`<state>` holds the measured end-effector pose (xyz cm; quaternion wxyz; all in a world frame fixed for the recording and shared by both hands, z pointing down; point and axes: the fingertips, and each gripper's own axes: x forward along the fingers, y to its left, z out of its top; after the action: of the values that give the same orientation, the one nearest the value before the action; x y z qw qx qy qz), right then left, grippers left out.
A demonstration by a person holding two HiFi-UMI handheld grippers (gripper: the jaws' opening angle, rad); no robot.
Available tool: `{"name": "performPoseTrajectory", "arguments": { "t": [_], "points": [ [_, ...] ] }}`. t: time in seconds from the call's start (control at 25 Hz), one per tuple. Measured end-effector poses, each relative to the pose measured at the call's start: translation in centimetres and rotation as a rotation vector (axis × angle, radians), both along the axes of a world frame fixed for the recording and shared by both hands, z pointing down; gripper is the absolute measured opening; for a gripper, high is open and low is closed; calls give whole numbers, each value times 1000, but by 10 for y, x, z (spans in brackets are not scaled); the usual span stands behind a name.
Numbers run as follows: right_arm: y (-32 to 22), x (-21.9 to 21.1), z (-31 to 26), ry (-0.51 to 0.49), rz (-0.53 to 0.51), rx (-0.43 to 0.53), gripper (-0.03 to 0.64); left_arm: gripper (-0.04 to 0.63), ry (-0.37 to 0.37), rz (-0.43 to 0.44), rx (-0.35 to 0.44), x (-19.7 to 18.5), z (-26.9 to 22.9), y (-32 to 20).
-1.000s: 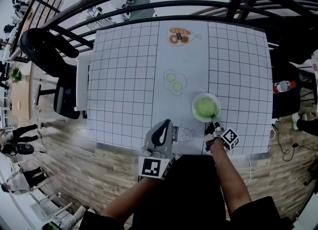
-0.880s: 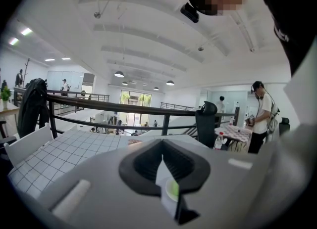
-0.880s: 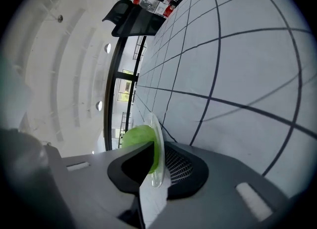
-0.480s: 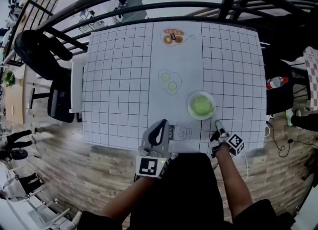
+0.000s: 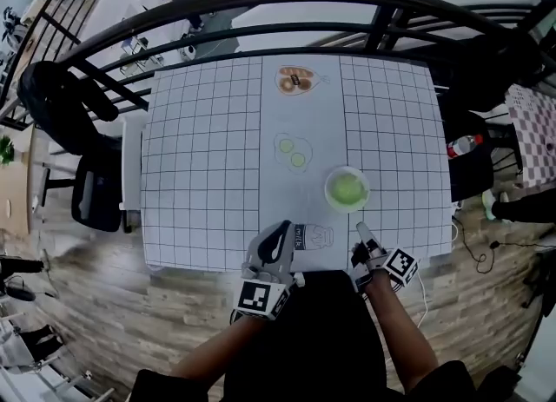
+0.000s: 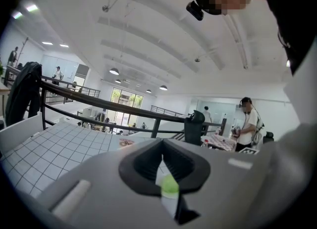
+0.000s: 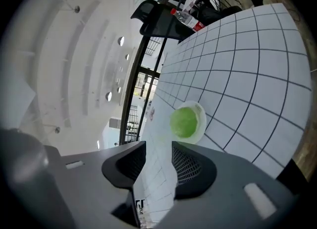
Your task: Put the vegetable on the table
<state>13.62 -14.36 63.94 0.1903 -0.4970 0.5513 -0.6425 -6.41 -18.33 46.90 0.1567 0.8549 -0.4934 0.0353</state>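
The right claw (image 5: 360,235), jaws just opened, gapes empty near the green vegetable (image 5: 347,188) on its plate (image 5: 329,200); the left claw (image 5: 280,237) is closed, empty.

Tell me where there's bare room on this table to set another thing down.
The left gridded half of the table is bare, and so is the right gridded part beyond the plate holding the green vegetable. The middle strip carries only flat prints. Tightest spot: the near edge around the plate.

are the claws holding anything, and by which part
Nothing. The right claw has just been opening, empty; the left claw is shut on nothing. The vegetable lies on its plate.
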Motion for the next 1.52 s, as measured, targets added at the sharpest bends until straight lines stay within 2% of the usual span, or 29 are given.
{"name": "performPoseTrajectory", "arguments": {
  "t": [0.16, 0.28, 0.4, 0.44, 0.52, 0.56, 0.84, 1.04, 1.12, 1.32, 1.52],
  "points": [
    [5, -42, -23, 8, -24, 18, 146, 8, 33, -14, -20, -19, -2, 3],
    [2, -65, -44, 17, -38, 68, 112, 8, 52, 25, -32, -20, -1, 6],
    [2, -79, -58, 101, -78, 64, 65, 8, 56, 36, -25, -25, -5, 6],
    [-1, -85, -65, 121, -99, 87, 43, 8, 59, 33, -22, -27, -6, 6],
    [-13, -100, -89, 136, -147, 203, 0, 8, 65, 28, -18, -31, -9, 4],
    [-18, -105, -100, 155, -164, 251, -2, 8, 63, 28, -18, -33, -10, 3],
    [-36, -111, -147, 407, -218, 434, -2, 8, 23, 66, 1, -26, -12, 8],
    [-57, -116, -193, 666, -240, 588, -2, 8, -22, 37, 106, -32, -38, -13],
    [-61, -121, -211, 743, -251, 647, -2, 8, -30, 18, 125, -38, -44, -19],
    [-68, -137, -238, 877, -278, 741, -2, 8, -91, -36, 180, -51, -63, -28],
    [-68, -152, -245, 961, -305, 808, -2, 8, -66, -66, 228, -58, -76, -30]
  ]
}}
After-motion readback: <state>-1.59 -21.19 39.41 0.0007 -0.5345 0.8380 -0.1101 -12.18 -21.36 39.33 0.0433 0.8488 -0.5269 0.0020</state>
